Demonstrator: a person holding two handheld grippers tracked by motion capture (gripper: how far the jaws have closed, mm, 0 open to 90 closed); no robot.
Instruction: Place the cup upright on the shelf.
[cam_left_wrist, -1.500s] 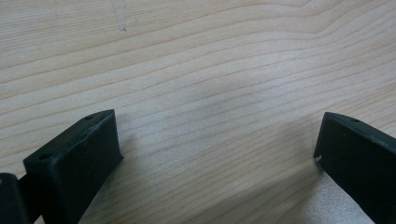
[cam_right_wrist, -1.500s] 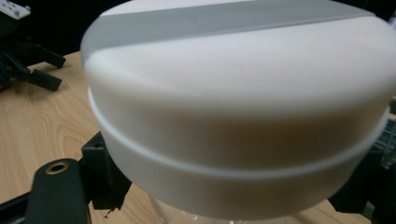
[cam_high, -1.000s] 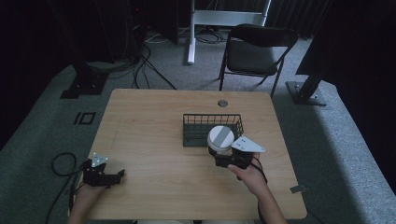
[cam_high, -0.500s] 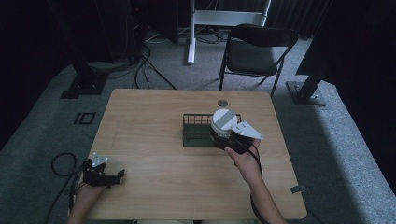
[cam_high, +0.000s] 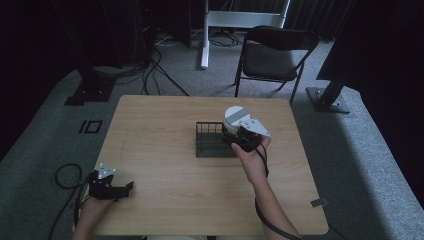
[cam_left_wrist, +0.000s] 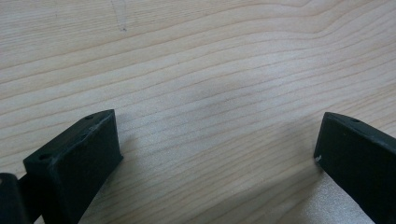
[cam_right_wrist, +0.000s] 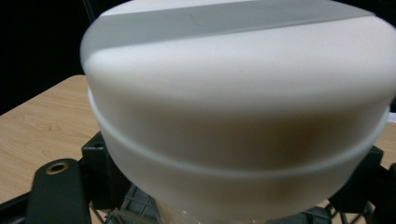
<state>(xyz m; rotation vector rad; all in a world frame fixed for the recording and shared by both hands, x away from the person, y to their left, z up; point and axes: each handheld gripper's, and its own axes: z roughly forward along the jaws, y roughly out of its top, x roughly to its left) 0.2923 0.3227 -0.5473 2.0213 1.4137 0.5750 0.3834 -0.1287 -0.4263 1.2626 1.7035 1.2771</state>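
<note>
Right gripper (cam_high: 239, 136), fingers clamped on a white lidded container (cam_high: 236, 119), holds it over the right end of a dark wire basket (cam_high: 210, 141). Left gripper (cam_high: 120, 190), fingers apart, rests on the wooden surface (cam_high: 165, 165) near its front-left corner.

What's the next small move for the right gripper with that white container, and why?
Probably lower it straight down. The right gripper holds the white container above the right end of the wire basket, and basket wires show beneath it in the right gripper view; the left gripper idles open.
</note>
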